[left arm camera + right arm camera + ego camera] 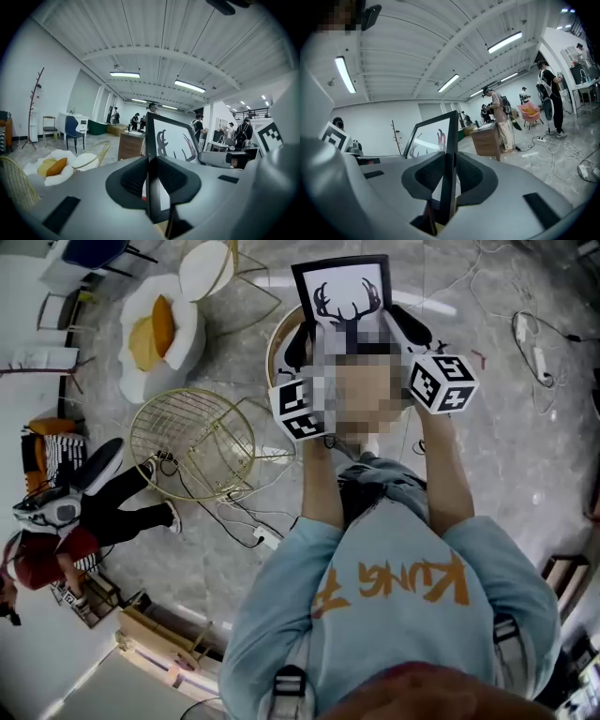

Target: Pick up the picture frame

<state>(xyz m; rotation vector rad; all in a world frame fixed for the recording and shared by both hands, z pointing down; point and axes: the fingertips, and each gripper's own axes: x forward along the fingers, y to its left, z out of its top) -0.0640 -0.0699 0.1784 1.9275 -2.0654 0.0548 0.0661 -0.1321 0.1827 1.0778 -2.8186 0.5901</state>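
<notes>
- Grip first: your left gripper (150, 180) is clenched on the picture frame (174, 139), with one side edge pinched between its pads.
- Your right gripper (449, 180) clamps the opposite edge the same way.
- The frame stands upright, spanning from one pair of jaws to the other, with its antler print towards you.
- Beyond the jaws lies the round wooden table (270, 352); the frame looks lifted clear of it.
- The pick-up seems done, and only steady holding remains.

A gold wire chair (192, 442) is near a white flower-shaped seat (186, 345) bearing an orange cushion (150, 334).
</notes>
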